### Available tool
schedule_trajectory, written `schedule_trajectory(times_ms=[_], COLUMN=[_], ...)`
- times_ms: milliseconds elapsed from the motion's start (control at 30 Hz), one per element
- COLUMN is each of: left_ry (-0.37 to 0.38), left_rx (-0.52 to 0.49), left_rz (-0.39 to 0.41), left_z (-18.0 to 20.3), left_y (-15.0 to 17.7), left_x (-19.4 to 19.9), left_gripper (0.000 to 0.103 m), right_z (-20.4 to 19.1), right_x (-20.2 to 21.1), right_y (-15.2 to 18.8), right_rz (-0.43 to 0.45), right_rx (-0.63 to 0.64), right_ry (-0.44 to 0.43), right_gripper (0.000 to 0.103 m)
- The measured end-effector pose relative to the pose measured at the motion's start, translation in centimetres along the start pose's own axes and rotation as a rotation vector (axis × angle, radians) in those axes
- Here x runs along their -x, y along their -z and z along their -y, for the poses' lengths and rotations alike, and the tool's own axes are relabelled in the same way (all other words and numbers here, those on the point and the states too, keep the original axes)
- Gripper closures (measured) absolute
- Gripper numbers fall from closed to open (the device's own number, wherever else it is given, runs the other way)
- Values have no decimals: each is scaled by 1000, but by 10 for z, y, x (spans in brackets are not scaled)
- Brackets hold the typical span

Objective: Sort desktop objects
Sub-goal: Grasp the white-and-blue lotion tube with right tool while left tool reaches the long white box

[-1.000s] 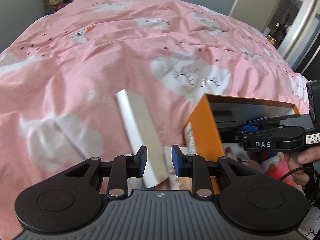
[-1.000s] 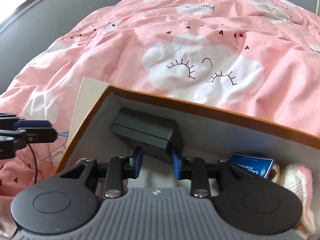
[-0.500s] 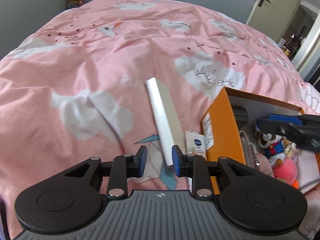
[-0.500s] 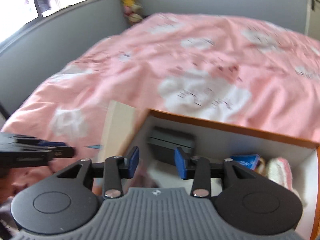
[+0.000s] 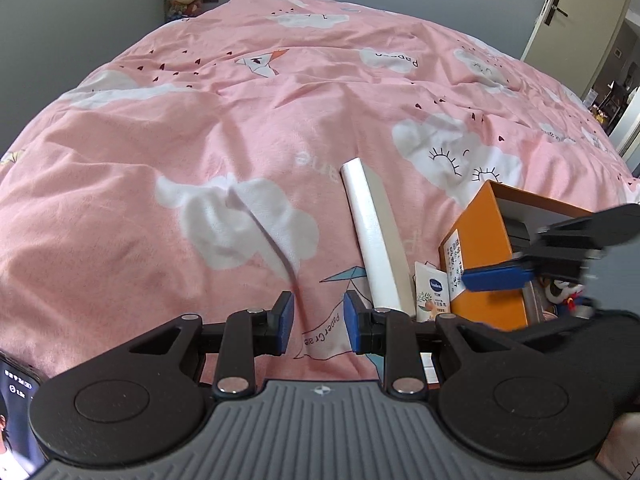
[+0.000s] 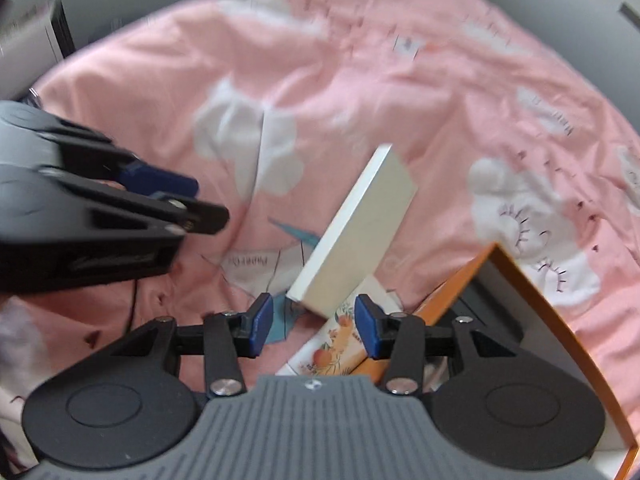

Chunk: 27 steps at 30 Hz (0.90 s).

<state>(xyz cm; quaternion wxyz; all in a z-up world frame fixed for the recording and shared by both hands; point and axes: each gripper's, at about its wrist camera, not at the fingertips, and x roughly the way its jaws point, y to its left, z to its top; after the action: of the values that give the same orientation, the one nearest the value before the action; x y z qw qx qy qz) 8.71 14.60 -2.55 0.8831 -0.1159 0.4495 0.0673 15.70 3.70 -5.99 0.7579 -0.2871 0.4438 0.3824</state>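
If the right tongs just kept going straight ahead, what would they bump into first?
Probably the white box: the right tongs, open and empty, point at its near corner. Depth is blurry, so the fruit-printed packet beneath might come first.

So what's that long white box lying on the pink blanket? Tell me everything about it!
The white box is long, flat and thin, with a plain cream top and whiter edges; it looks like cardboard. It is closed and lies flat on the pink blanket, beside the orange box. Its near end rests against a small packet with oranges printed on it. Neither gripper holds it; the right gripper is open just in front of that end.
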Motion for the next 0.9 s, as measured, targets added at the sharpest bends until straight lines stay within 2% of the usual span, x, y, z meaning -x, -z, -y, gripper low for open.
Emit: schedule_trajectory(times_ms=[167, 233, 333, 500, 700, 800, 900], left_ry=[25, 35, 49, 62, 97, 100, 96], left_rx=[30, 41, 54, 82, 76, 78, 88], left_rz=[2, 2, 1, 1, -1, 0, 0], left_z=[-9, -14, -20, -30, -31, -32, -34], left_y=[2, 4, 6, 8, 10, 11, 11], left_x=[0, -1, -3, -5, -6, -6, -7], left_gripper=[73, 73, 73, 73, 73, 73, 73], right_z=[-5, -10, -11, -18, -16, -15, -12], right_x=[-40, -50, -63, -87, -104, -107, -94], right_y=[-15, -18, -24, -27, -24, -22, -20], right_rz=[-166, -202, -264, -361, -409, -417, -392], right_rx=[39, 71, 64, 104, 109, 115, 109], right_ry=[32, 85, 85, 141, 191, 214, 179], right_gripper=[54, 52, 52, 52, 54, 62, 66])
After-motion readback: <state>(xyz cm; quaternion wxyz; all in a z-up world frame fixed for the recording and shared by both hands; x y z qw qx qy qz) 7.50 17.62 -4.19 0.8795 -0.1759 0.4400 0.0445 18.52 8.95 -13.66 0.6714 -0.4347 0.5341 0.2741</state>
